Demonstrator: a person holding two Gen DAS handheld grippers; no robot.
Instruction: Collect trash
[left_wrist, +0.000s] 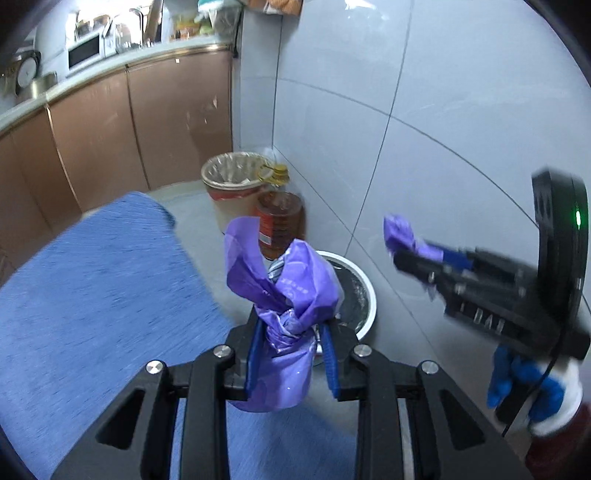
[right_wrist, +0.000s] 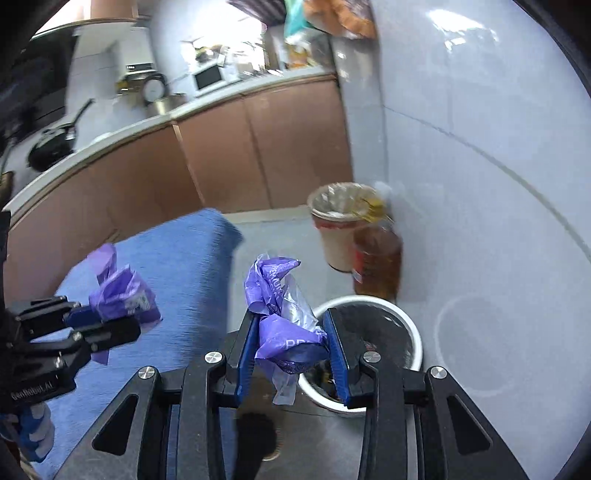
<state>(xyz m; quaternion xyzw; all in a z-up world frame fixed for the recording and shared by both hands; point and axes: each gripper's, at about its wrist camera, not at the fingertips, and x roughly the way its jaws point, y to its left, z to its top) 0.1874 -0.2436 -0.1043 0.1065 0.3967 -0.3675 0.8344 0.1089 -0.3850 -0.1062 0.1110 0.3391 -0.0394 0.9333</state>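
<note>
In the left wrist view my left gripper (left_wrist: 291, 325) is shut on a bunched purple plastic bag (left_wrist: 284, 280), whose twisted top rises past the blue pads and whose body hangs below. My right gripper (left_wrist: 399, 254) comes in from the right, shut on a smaller wad of purple plastic (left_wrist: 397, 229). In the right wrist view the right gripper (right_wrist: 290, 314) pinches crumpled purple and clear plastic (right_wrist: 275, 284). The left gripper (right_wrist: 86, 319) shows at the left with its purple bag (right_wrist: 122, 295). Both hang above a white-rimmed round bin (right_wrist: 410, 325) on the floor.
The white-rimmed bin (left_wrist: 367, 295) stands by the tiled wall. Behind it are an amber oil bottle (left_wrist: 280, 225) and a lined waste bin (left_wrist: 229, 184). A blue mat (left_wrist: 92, 280) covers the floor at the left. Brown cabinets (left_wrist: 173, 118) run along the back.
</note>
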